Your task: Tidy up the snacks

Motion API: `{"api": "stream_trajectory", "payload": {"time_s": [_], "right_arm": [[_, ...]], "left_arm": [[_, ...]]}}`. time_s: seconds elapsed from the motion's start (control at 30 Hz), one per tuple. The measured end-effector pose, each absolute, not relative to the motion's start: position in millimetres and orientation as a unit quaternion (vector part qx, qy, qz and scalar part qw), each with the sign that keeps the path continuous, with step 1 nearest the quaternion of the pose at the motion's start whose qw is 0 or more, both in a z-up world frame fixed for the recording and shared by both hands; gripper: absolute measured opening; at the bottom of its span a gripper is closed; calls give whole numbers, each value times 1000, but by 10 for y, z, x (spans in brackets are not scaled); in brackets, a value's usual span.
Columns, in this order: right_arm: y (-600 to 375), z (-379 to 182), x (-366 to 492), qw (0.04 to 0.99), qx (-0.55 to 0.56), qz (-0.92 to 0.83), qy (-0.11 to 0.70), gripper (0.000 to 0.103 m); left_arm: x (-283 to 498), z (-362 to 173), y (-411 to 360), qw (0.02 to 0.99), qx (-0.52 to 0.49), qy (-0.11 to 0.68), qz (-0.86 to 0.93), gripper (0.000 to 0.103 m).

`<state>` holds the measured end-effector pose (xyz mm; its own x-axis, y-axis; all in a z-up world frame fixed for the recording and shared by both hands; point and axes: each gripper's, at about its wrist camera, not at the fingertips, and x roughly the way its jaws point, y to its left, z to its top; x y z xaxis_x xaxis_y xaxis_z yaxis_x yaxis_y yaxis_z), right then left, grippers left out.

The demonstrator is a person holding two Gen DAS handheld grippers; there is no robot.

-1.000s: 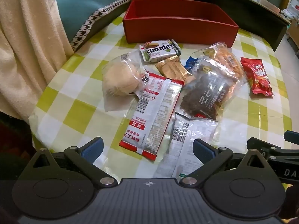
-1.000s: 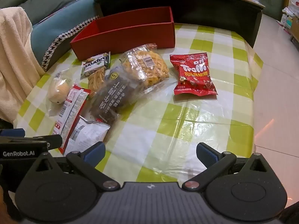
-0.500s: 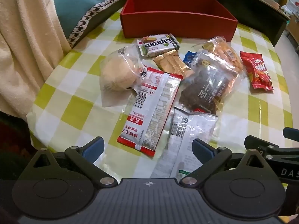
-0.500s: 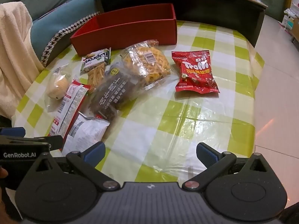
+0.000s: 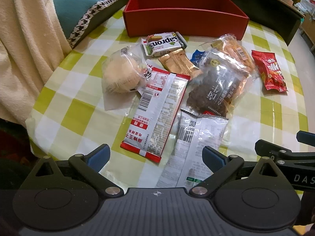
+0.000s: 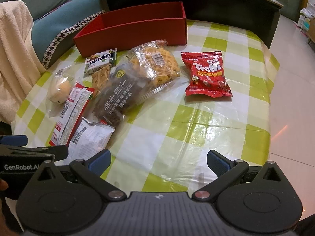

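An empty red box (image 5: 185,17) (image 6: 133,30) stands at the table's far side. Before it lie several snack packets: a Napoleon wafer bar (image 5: 164,43), a bagged bun (image 5: 122,72), a long red-and-white packet (image 5: 157,110), a white packet (image 5: 196,143), a dark snack bag (image 5: 218,86) (image 6: 118,96), a yellow crisps bag (image 6: 157,64) and a red Trolli bag (image 6: 206,76) (image 5: 270,70). My left gripper (image 5: 155,155) is open and empty, over the near ends of the red-and-white and white packets. My right gripper (image 6: 158,160) is open and empty over bare tablecloth.
The table has a green-and-white checked cloth (image 6: 196,122) under clear plastic. A cream blanket (image 5: 25,45) and a teal cushion (image 5: 84,5) lie at the left. A dark cabinet (image 6: 216,5) stands behind the box. Tiled floor (image 6: 291,98) lies past the right edge.
Both grippers have edged slightly forward toward the snacks. Their jaws stay open and nothing on the table has moved.
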<state>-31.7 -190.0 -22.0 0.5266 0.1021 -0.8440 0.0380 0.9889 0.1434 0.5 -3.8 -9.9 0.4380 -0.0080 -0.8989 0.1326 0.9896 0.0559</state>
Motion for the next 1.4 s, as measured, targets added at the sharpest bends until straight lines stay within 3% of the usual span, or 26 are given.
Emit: {"api": "stream_trajectory", "payload": {"time_s": [1.4], "right_arm": [[-1891, -265, -319, 867, 65, 18, 494, 103]], "left_arm": [[-17, -135, -63, 840, 64, 536, -47, 101]]}}
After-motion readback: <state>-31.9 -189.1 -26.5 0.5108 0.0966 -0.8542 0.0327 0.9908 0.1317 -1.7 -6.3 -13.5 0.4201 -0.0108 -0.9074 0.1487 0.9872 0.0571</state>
